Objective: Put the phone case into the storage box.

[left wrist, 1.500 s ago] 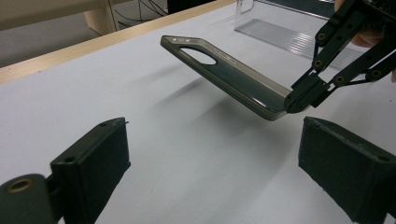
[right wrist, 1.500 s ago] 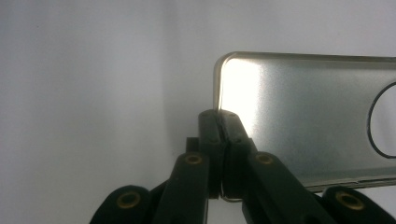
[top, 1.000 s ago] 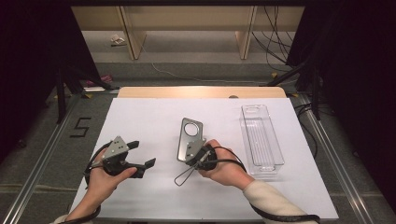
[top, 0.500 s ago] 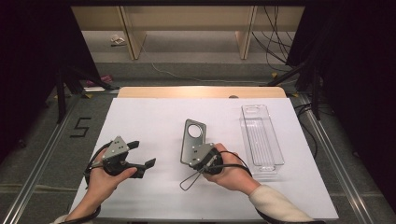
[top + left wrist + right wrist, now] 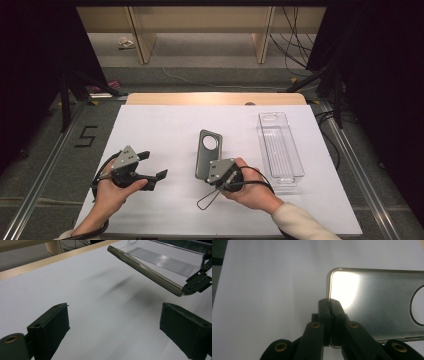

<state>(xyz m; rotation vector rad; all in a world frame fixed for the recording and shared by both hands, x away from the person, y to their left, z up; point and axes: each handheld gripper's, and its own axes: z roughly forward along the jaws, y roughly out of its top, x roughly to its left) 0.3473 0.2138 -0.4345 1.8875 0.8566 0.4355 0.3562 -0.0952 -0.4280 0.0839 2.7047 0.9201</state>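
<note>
My right gripper (image 5: 329, 322) had its jaws pressed together on the near edge of a grey lid (image 5: 208, 155), a flat smoked-plastic panel with a round hole near its far end. In the right gripper view the lid (image 5: 374, 305) ran off toward 3 o'clock from the closed jaws. In the left gripper view it hung tilted clear of the table, its far end higher, with shadows on the sheet beneath. My left gripper (image 5: 152, 167) rested at about 9 o'clock from the lid, well apart from it, jaws spread wide and holding nothing. A clear ridged tray (image 5: 280, 147) lay at about 3 o'clock from the lid, near but not touching. All sat on a white sheet (image 5: 165, 125) covering the table, a wooden edge (image 5: 215, 98) showing at 12 o'clock. Beyond it stood pale wooden shelving (image 5: 200, 22), with cables on the floor and dark curtains either side.
</note>
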